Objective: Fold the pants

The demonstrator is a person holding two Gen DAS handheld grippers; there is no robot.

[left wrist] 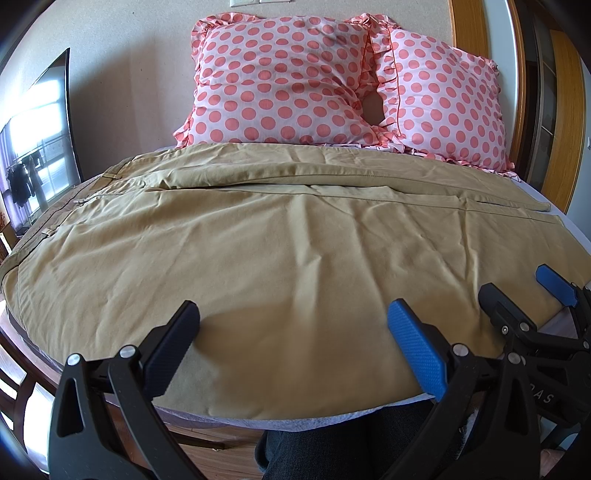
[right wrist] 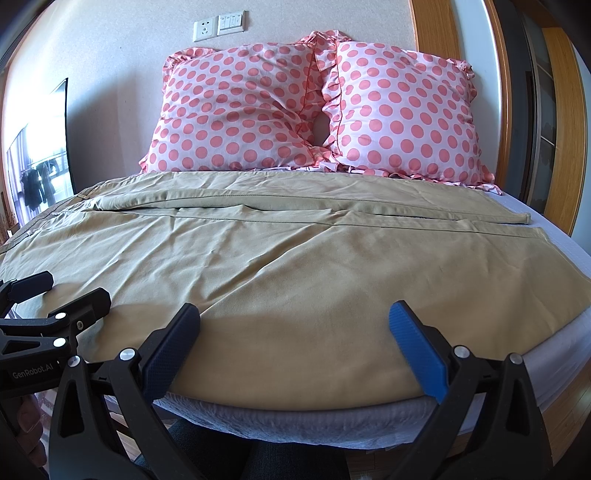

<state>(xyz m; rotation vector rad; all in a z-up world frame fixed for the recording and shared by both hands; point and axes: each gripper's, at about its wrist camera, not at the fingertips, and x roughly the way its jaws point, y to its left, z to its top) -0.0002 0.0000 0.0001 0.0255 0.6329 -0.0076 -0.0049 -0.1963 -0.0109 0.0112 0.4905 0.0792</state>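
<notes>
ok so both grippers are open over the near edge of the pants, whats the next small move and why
Probably lower both and close on the near edge. The tan pants lie spread flat on the bed, and the left gripper and right gripper hover open above that near leg, holding nothing.

pants (left wrist: 280,236) | khaki, wrinkled | spread flat | waistband left

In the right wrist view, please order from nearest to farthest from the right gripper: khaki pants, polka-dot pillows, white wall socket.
From the right gripper:
1. Khaki pants, spread on the bed directly ahead.
2. Pink polka-dot pillows, behind the pants.
3. White wall socket, above them.
</notes>
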